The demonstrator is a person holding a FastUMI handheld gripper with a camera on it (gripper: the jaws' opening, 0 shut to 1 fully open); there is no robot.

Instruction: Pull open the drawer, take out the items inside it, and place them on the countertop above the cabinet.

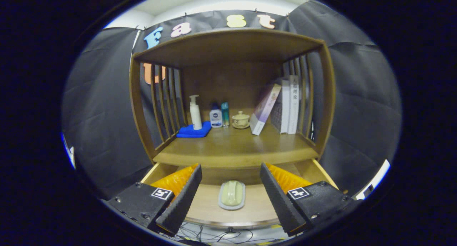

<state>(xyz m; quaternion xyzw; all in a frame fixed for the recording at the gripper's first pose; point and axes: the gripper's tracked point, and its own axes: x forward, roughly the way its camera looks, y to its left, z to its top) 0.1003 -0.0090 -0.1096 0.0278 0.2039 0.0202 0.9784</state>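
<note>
A pale soap bar in its dish (231,195) is lying flat on the floor of the open drawer (321,172), directly between the two fingers of the gripper (230,199) and a little beyond their tips. The gripper is hovering with its fingers spread wide apart, holding nothing, one finger to either side of the dish and neither touching it. The drawer is standing pulled out beneath the cabinet's tabletop (235,149), so the opening step looks done and the retrieval of the contents appears to be the step in hand. Beyond the fingers, on the tabletop, a white pump bottle (195,112) is standing upright on a folded blue cloth (193,132) off to the gripper's left; just beside it are a small white-and-blue bottle (215,117) and a slim teal bottle (225,114), then a lidded cup on a saucer (241,120) near the middle. To the gripper's right, one book (265,109) is leaning against upright books (288,105) by the slatted side. The front of the tabletop nearest the gripper is lying bare, offering what seems the likeliest landing spot. The next move probably calls for lowering the gripper over the dish, closing on its long sides without tipping it, then lifting clear of the drawer front. Loose cables (214,235) are trailing on the floor below the drawer.
</note>
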